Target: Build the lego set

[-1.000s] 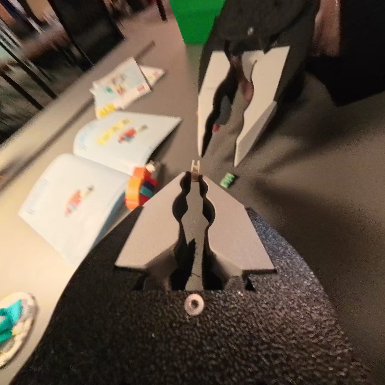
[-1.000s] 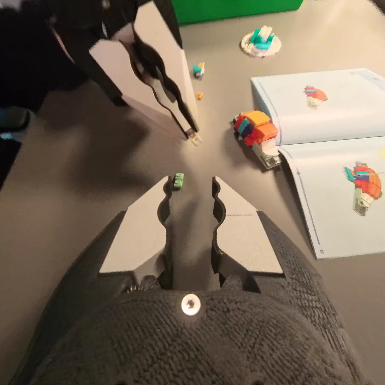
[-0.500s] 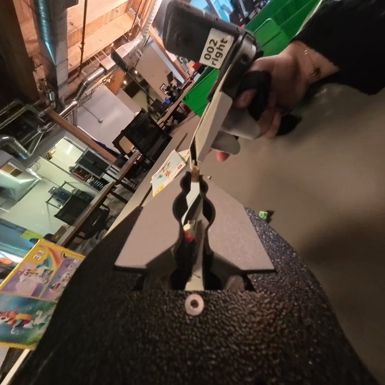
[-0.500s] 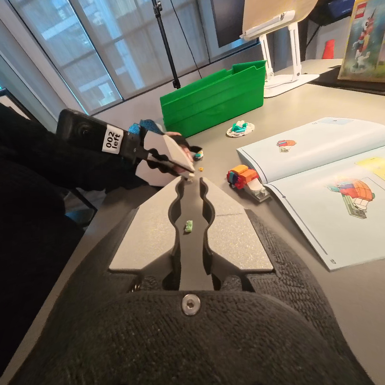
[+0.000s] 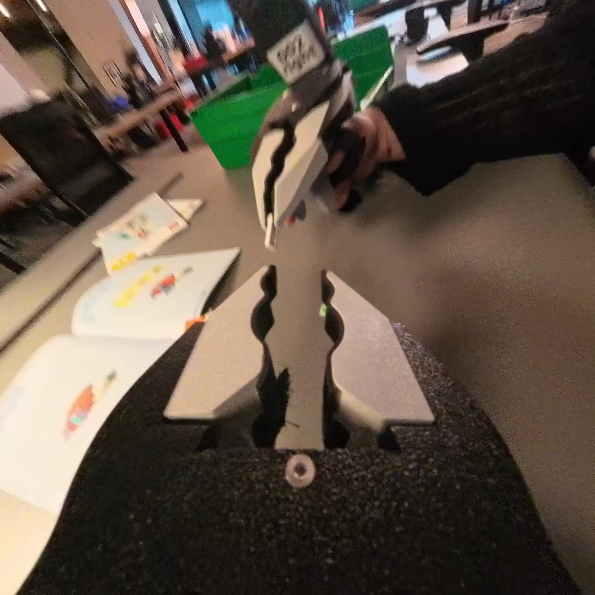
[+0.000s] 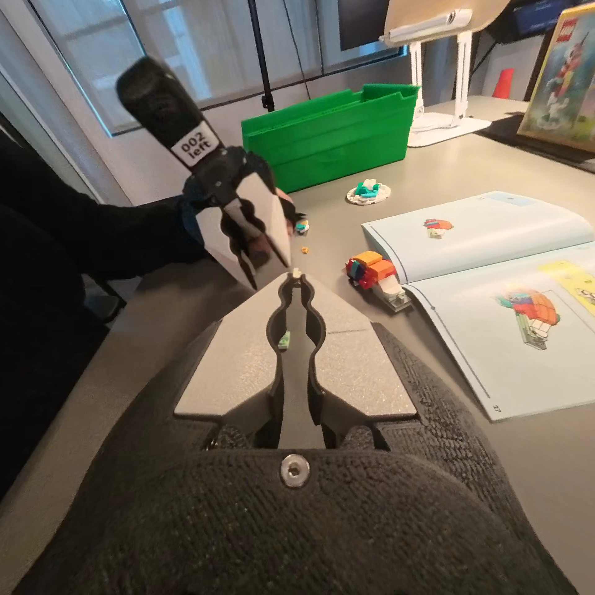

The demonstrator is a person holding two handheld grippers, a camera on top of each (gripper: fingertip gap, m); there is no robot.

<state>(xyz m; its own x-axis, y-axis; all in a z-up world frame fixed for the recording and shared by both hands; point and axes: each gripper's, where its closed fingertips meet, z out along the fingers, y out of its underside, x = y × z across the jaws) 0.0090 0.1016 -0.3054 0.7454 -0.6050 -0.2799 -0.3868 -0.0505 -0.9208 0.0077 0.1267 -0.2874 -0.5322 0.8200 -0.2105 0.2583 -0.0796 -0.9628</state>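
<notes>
Left wrist view, left gripper (image 5: 299, 277): grey fingers spread apart near the lens, nothing between them, grey table (image 5: 483, 306) showing through the gap.
Left wrist view, right gripper (image 5: 272, 225): farther off, pointing down toward the lens, held by a hand (image 5: 363, 154) in a dark sleeve; its tips are pinched on a small white piece (image 5: 269, 236) that sticks out below them.
Left wrist view, green brick (image 5: 322, 310): a sliver seen beside the inner edge of the right-hand finger, lying on the table.
Left wrist view, open booklet (image 5: 145, 302): pale blue pages on the left of the table; picture blurred.
Left wrist view, green bin (image 5: 231, 128): far side of the table, behind the right gripper.
Right wrist view, right gripper (image 6: 297, 278): tips closed on the small white piece (image 6: 296, 273), raised above the table.
Right wrist view, left gripper (image 6: 272, 277): far left, angled down, fingers parted, its tips just beside the white piece.
Right wrist view, green brick (image 6: 284, 341): on the table, seen through the gap between the near fingers.
Right wrist view, orange and red model (image 6: 373, 270): right of centre, touching the booklet's (image 6: 483, 289) near-left edge.
Right wrist view, round white base with teal pieces (image 6: 368, 192): farther off, in front of the green bin (image 6: 325, 145).
Right wrist view, loose bits: a teal and white cluster (image 6: 302, 226) and a tiny orange piece (image 6: 305, 249) near the left gripper.
</notes>
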